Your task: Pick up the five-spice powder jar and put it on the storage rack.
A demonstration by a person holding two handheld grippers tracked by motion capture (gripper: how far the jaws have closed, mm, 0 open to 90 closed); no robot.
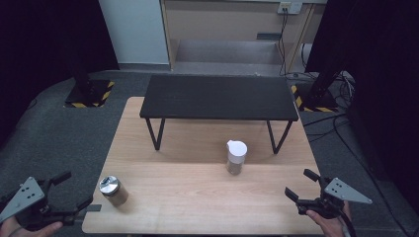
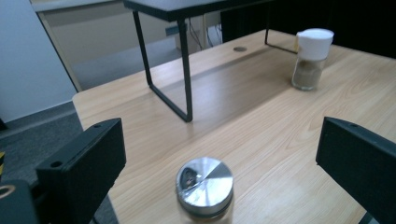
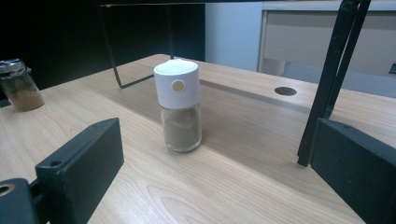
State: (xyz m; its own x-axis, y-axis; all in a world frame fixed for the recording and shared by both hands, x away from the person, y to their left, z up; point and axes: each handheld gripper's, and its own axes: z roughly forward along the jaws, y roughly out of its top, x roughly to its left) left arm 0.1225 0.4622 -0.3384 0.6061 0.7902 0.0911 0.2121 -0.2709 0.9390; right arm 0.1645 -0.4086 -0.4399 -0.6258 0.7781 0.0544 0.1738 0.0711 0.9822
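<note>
- Silver-lidded jar (image 1: 113, 190) at seven o'clock on the table (image 1: 197, 207), unlabelled, between spread jaws of left gripper (image 1: 74, 192).
- White-capped jar (image 1: 236, 157) near centre, no writing; right gripper (image 1: 302, 183) released at four o'clock.

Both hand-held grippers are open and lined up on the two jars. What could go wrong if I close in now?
1. The silver-lid jar stands near the table's front-left corner; a push from the left hand-held gripper might tip it off.
2. The white-cap jar is tall and narrow, so an off-centre close by the right hand-held gripper could topple it.
3. The black shelf's leg is close behind; reaching far may strike it.
</note>
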